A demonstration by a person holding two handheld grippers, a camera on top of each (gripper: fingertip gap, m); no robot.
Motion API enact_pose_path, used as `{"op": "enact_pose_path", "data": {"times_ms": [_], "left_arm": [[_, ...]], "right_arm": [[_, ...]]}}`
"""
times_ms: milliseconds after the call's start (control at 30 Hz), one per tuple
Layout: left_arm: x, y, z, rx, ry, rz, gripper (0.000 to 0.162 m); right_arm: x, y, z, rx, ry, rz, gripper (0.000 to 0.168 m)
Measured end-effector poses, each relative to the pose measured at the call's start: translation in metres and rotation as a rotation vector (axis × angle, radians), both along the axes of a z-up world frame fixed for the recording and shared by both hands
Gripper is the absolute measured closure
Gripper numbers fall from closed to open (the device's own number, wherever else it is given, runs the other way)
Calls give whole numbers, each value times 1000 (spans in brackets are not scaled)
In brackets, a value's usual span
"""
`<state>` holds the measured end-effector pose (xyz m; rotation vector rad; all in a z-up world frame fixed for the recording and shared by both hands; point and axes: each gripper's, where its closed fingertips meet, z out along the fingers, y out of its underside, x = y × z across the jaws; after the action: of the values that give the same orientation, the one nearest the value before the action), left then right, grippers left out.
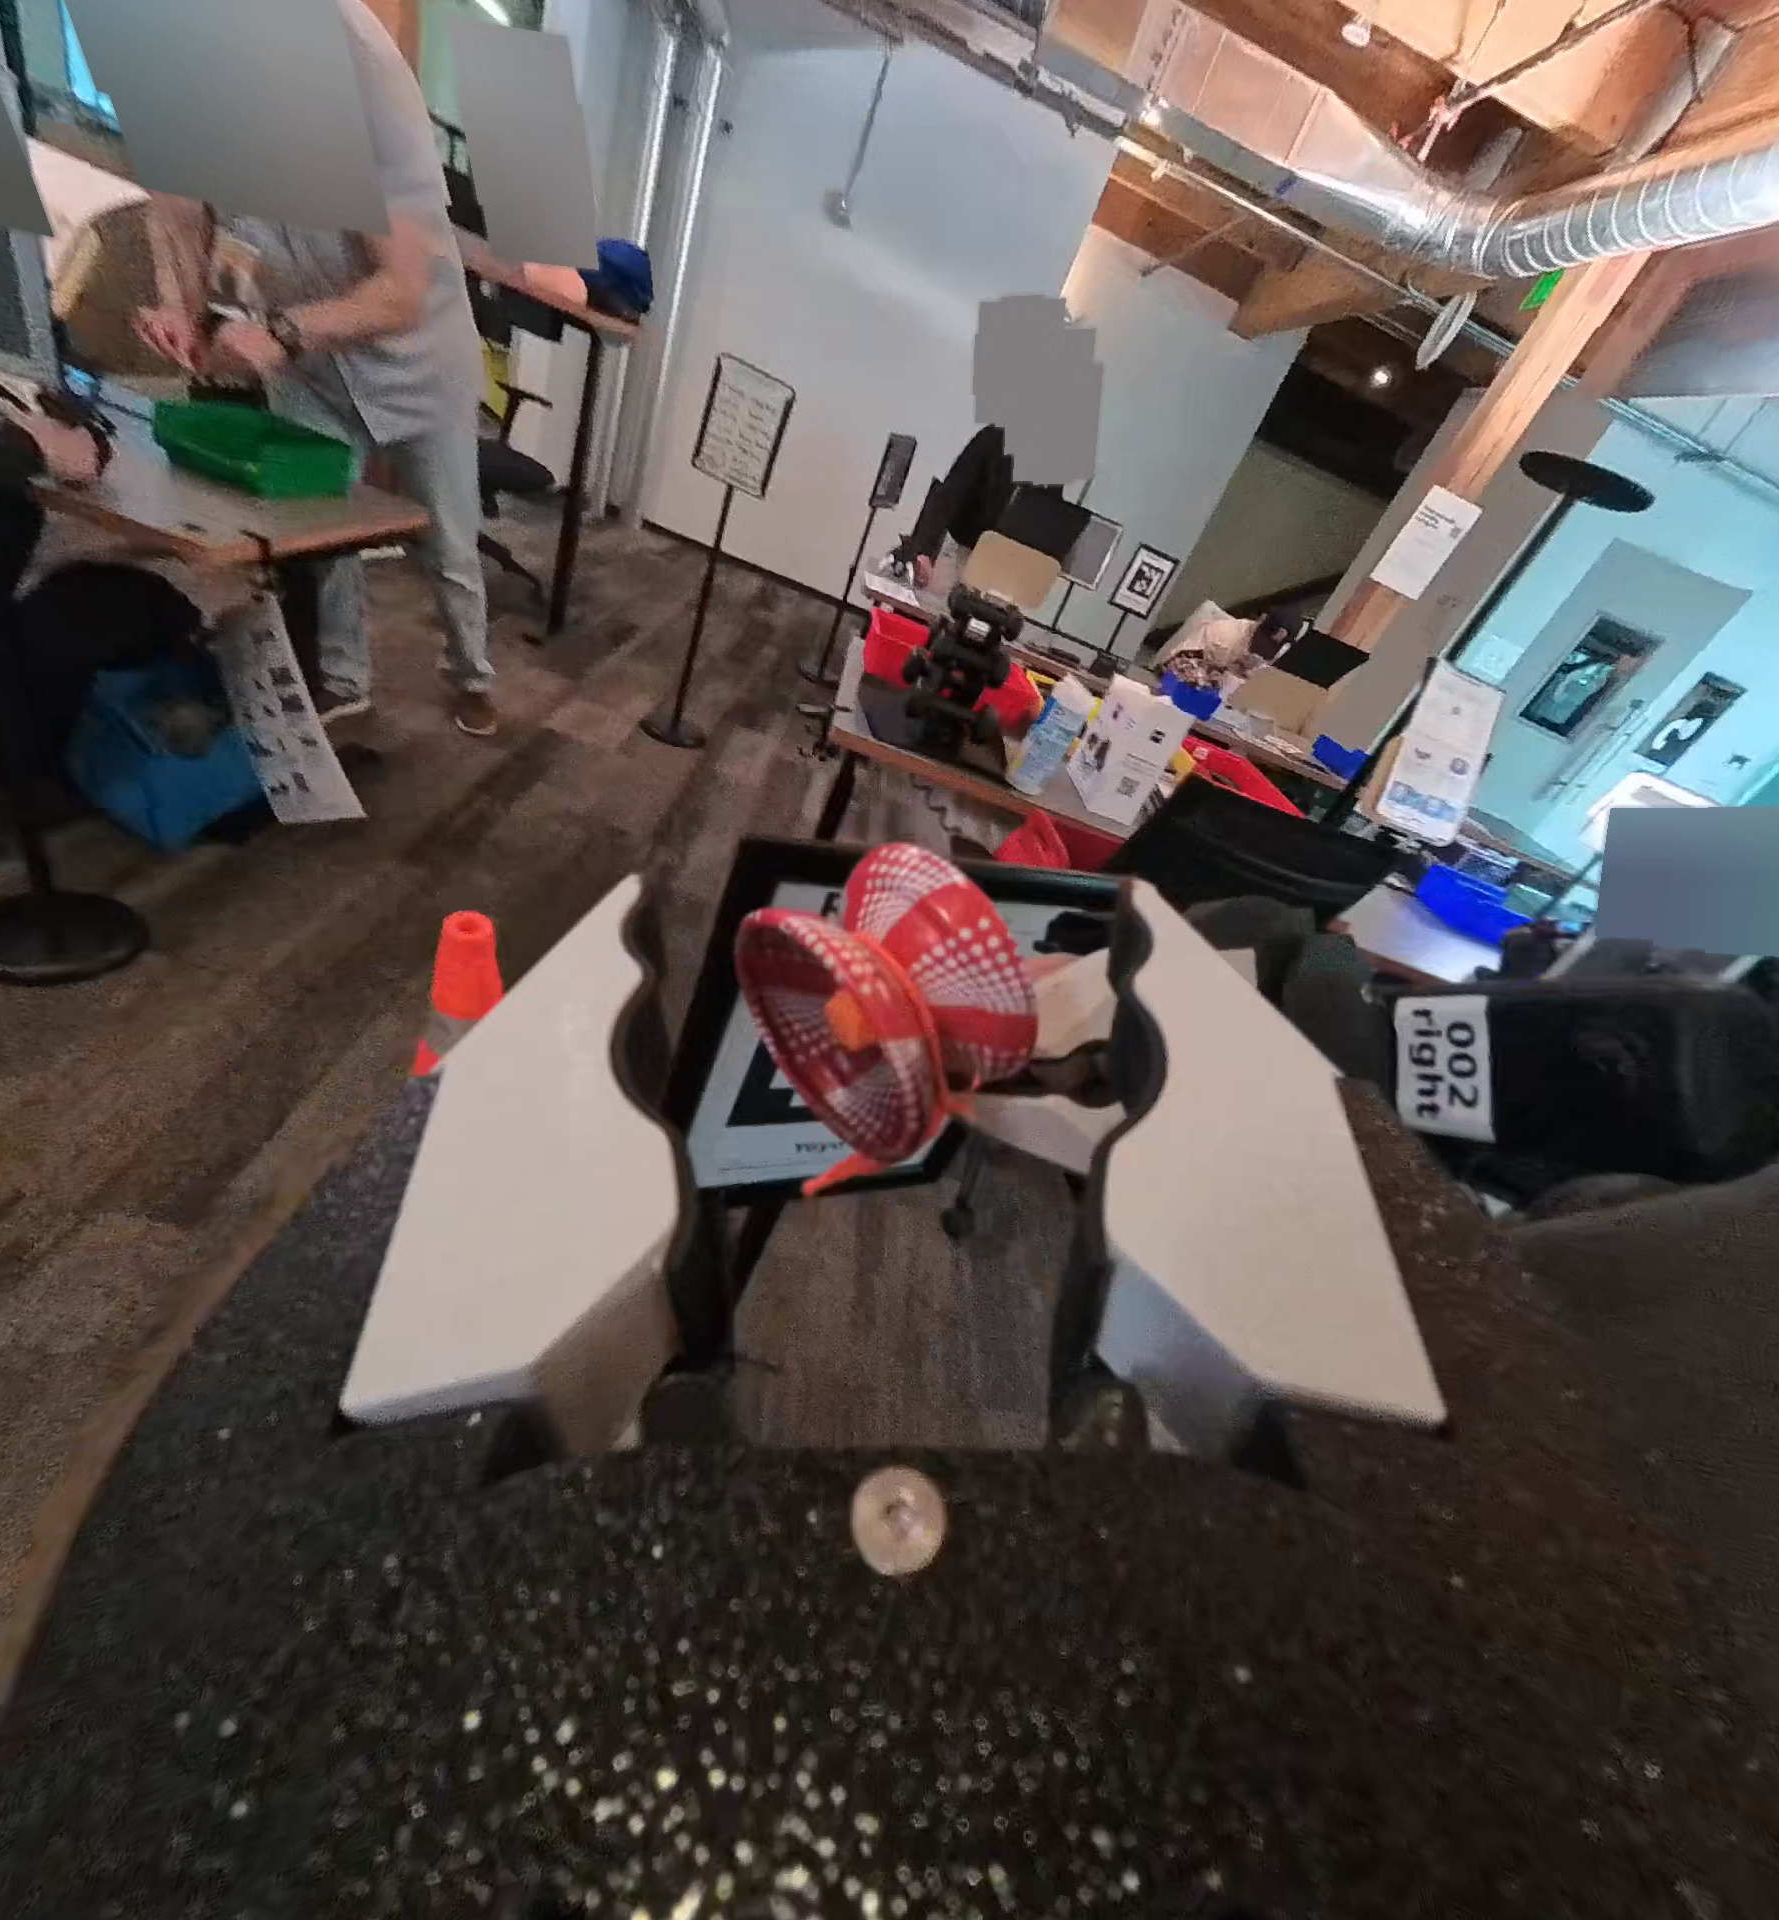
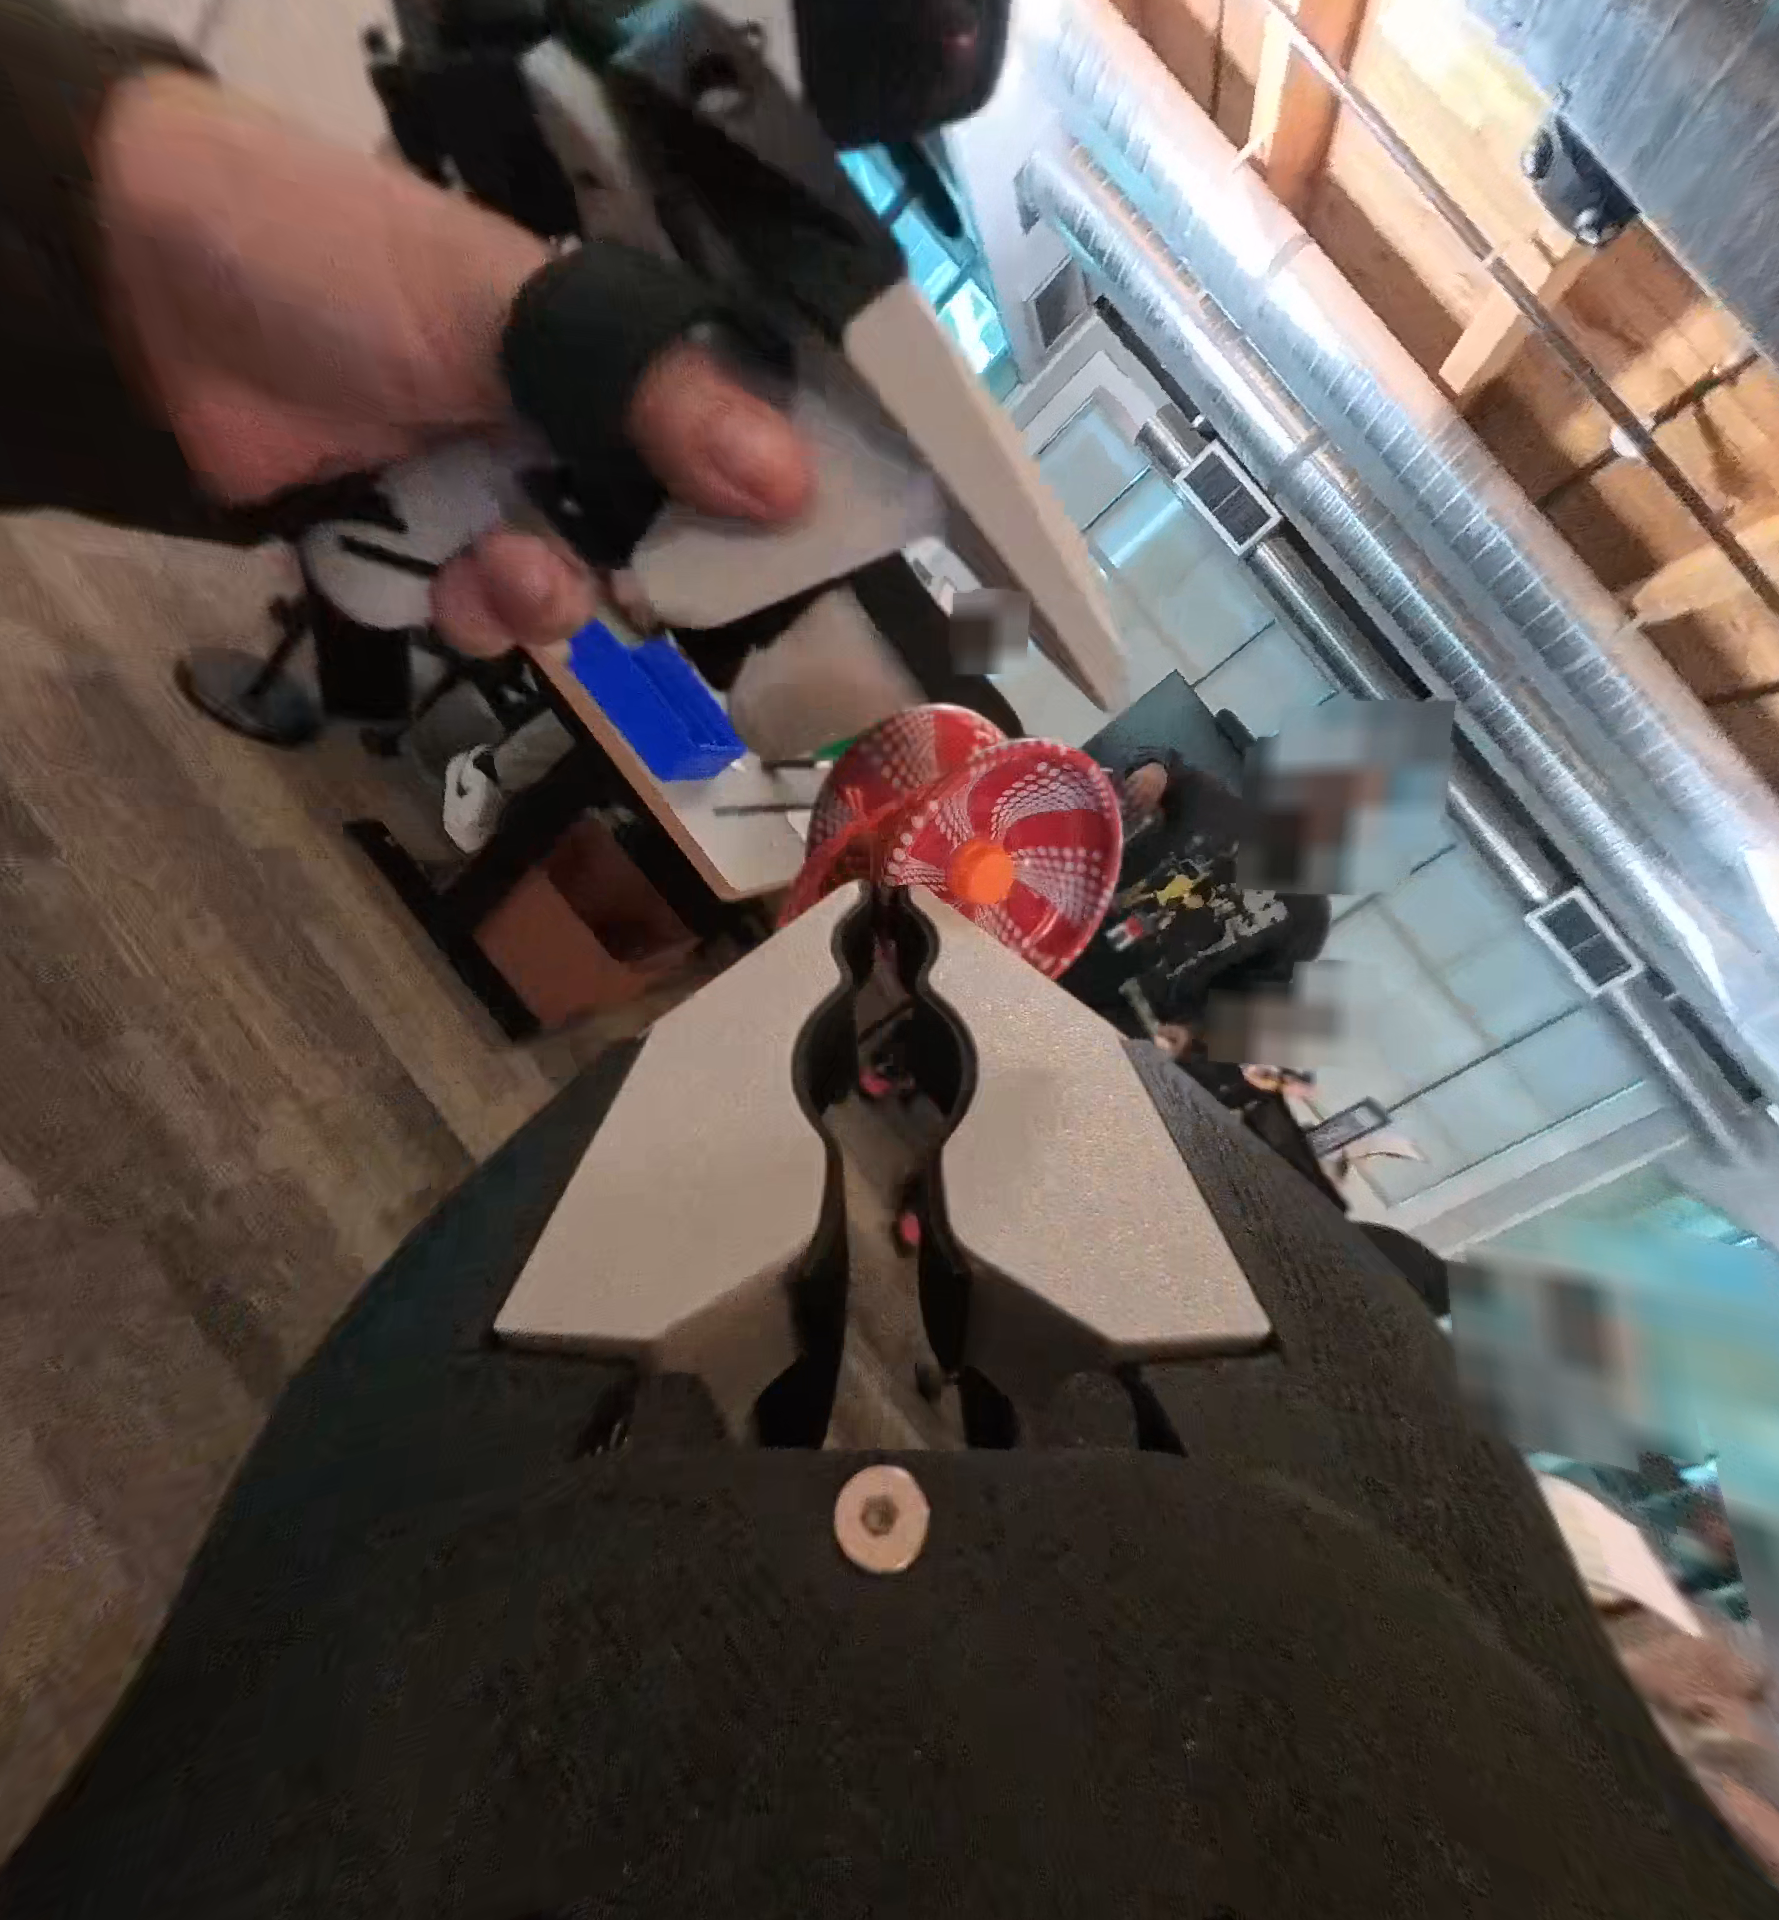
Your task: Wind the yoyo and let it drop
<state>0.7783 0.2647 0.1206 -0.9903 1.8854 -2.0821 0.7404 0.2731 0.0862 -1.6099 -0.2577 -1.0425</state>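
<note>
Slippage is the main risk: the red yoyo [image 2: 963, 831] is held in mid-air, well above the floor, only at the very tips of the right tool [image 2: 890, 899], whose jaws are pinched nearly together at the narrow waist between the two halves. So small a purchase on a rounded, smooth body looks easy to lose if the wrist turns, and the yoyo would then fall unwound. The orange string [image 1: 854, 1164] trails loose below the yoyo in the left wrist view; slack like that could snag on a fingertip or wind unevenly.

The left tool [image 1: 890, 1049] stands wide open with nothing in it, the yoyo showing between its fingers but farther off. If it closes now it may catch the yoyo's rim instead of the string.

How much string is already wound in the groove cannot be made out, nor where the string's free end runs. The right wrist view is blurred with motion, and a hand [image 2: 365, 343] gripping the other tool fills its upper left corner. Whether the right jaws grip the axle, the string or both is unclear.
</note>
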Motion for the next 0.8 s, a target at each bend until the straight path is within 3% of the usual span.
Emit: {"op": "enact_pose_path", "data": {"times_ms": [167, 267, 333, 400, 433, 533, 667, 800], "left_arm": [[3, -12, -34, 59, 139, -69, 102], [4, -12, -37, 40, 150, -85, 104], [6, -7, -25, -41, 115, -87, 106], [8, 6, -12, -142, 75, -82, 112], [6, 12, -1, -221, 49, -110, 131], [1, 28, 18, -407, 33, -179, 130], [-2, 28, 24, -443, 9, -215, 131], [-11, 31, 41, -653, 56, -369, 131]], "right_arm": [[-3, 9, -15, -119, -168, -56, 168], [-2, 8, -15, -127, -193, -73, 168], [-2, 4, -2, 23, -87, -65, 161], [-1, -3, 15, 213, 92, -13, 140], [2, -8, 21, 296, 180, 15, 132], [11, -8, 15, 404, 464, 120, 119], [10, 8, 9, 503, 711, 254, 126], [9, 16, 20, 578, 648, 253, 139]]}}
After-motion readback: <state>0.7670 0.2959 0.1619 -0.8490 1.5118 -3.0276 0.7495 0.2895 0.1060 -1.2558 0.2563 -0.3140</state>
